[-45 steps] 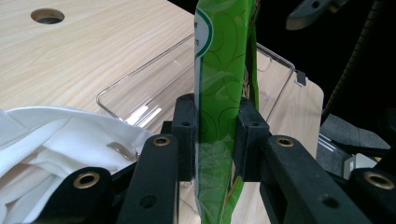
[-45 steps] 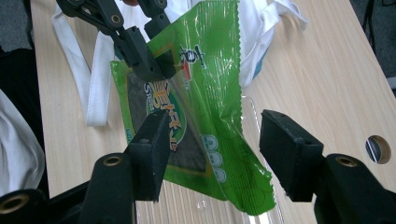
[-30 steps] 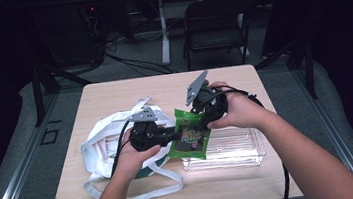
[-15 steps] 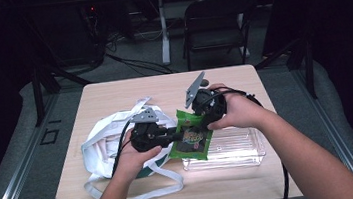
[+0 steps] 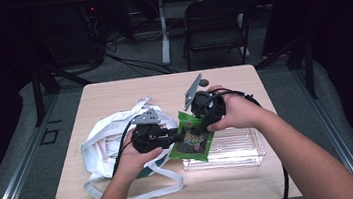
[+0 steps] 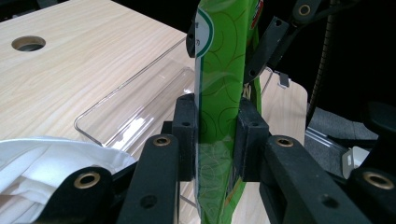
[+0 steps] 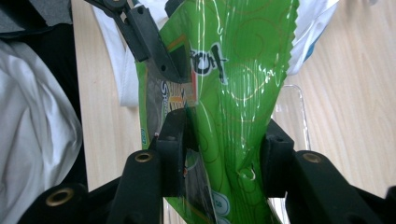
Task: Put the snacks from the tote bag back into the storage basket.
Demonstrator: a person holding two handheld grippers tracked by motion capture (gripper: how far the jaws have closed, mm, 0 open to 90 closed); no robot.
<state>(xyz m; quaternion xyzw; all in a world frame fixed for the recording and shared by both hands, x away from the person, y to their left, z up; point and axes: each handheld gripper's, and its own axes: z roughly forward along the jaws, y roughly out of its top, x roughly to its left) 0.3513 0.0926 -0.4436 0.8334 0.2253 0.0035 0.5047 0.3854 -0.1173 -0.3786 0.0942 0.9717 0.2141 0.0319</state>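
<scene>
Both tools, left tool (image 6: 215,140) and right tool (image 7: 224,154), clamp the green snack bag (image 5: 195,138) between them.

jaws: my black bars, brass-ringed screw holes
plates: grey, three-cornered
cables: black, trailing
sleeves: none, my forearms bare

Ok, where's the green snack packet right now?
In the high view the green snack packet sits mid-table, held off the surface between the left gripper and right gripper, above the left end of the clear plastic tray and right of the white bag.
</scene>
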